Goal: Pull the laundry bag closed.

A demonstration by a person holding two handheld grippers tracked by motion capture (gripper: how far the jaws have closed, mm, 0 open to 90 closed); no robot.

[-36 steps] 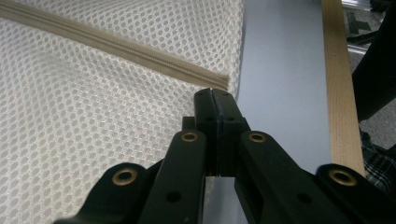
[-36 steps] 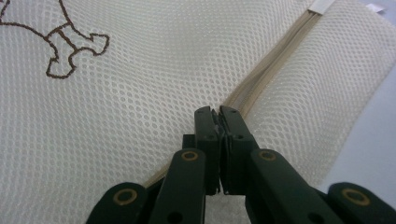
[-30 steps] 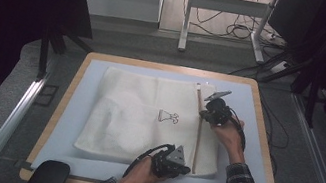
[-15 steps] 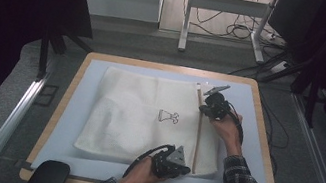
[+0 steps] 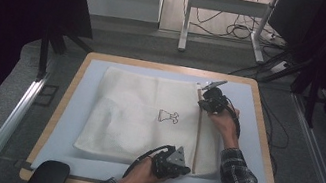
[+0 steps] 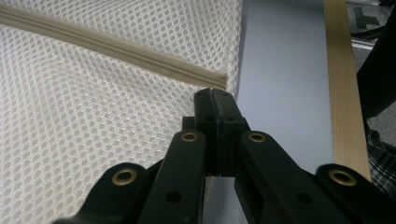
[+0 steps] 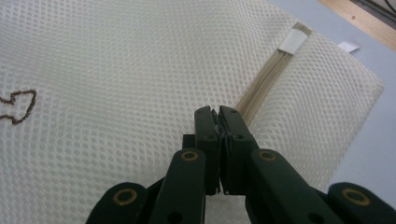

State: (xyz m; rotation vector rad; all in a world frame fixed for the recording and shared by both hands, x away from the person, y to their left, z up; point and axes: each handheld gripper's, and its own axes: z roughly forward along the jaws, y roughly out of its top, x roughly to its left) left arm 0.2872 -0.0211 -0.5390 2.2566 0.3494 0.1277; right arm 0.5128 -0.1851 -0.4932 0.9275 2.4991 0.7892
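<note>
Pale blue mat (image 5: 251,153) on a wood-edged table (image 5: 264,140), bearing a flat cream mesh laundry bag (image 5: 141,118) with a beige zipper (image 5: 197,133) along its right side. Left gripper (image 5: 183,168) pinched together on the bag's near corner by the zipper end (image 6: 217,80). Right gripper (image 5: 205,101) clamped on the zipper near the far end, jaws pressed together (image 7: 219,114).

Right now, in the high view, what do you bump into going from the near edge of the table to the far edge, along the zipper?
Left tool at the zipper's near end → zipper running along the white mesh bag → right tool near the zipper's far end → bare blue mat → wooden table edge.
</note>
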